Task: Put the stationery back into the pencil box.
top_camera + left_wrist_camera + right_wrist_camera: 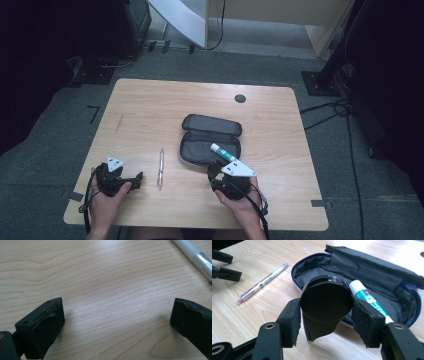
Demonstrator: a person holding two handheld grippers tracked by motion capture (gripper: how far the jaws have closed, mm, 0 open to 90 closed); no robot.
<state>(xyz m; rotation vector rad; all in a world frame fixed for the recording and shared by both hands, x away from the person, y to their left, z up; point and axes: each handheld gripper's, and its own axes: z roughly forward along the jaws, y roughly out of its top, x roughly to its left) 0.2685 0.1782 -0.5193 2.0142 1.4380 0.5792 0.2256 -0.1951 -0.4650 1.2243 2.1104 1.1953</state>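
Right gripper view shows your right gripper's (325, 322) jaws clamped on a round black object (325, 306) above the open pencil case (384, 277); its glossy curved sides could slip free onto the glue stick (367, 298), while your left gripper's (116, 322) jaws stand apart over bare surface (100, 272).

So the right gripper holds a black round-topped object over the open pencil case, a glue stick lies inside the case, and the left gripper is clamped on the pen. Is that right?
Not quite. The left gripper is open and holds nothing; the left gripper view shows its jaws apart over bare table, with the pen lying off to one side. The rest holds: the right gripper grips the black round-topped object by the open pencil case, glue stick inside.
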